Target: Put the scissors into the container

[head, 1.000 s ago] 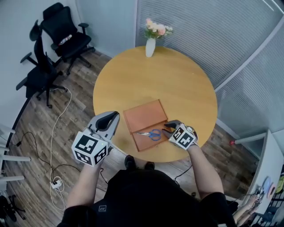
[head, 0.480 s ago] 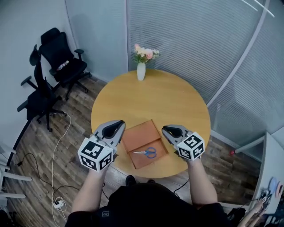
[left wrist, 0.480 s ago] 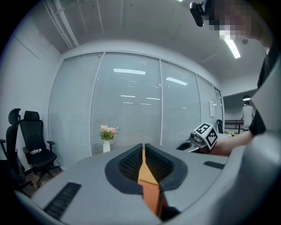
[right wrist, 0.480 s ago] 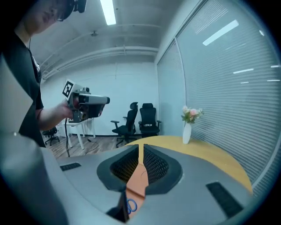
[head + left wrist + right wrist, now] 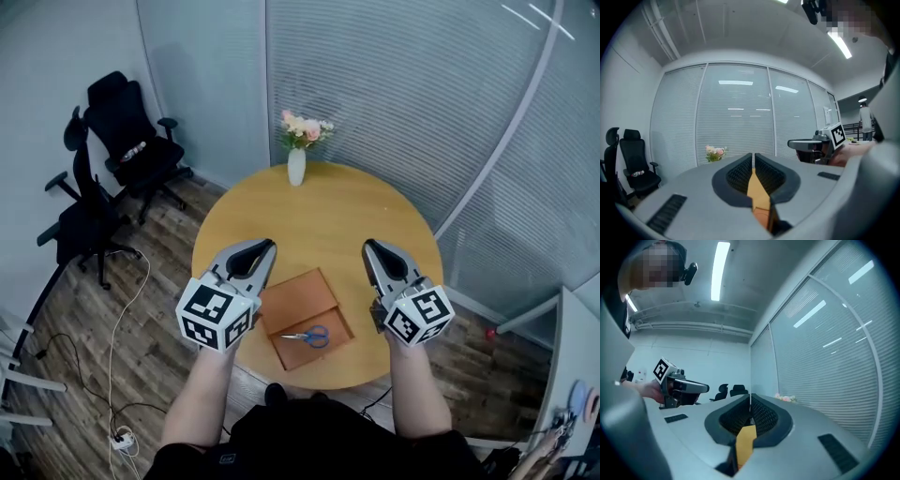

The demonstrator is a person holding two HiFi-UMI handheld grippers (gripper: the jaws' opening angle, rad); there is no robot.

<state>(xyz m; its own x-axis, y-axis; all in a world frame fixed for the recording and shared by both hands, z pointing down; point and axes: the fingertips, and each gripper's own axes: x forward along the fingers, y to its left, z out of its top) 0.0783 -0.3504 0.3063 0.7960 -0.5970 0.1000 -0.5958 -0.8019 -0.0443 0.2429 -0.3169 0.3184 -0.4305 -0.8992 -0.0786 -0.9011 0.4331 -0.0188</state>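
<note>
Blue-handled scissors (image 5: 307,335) lie inside the nearer half of the open brown container (image 5: 298,298) on the table (image 5: 356,206) in the head view. The left gripper (image 5: 262,247) and right gripper (image 5: 372,249) hang above, apart from it.

Left gripper view: jaws pressed together, nothing between.

Right gripper view: likewise closed, empty.

The task looks done.

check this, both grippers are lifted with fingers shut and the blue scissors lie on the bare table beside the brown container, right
Not quite: the head view shows the blue scissors lying inside the brown container, not beside it. The left gripper and right gripper are lifted with fingers shut, as you said.
</note>
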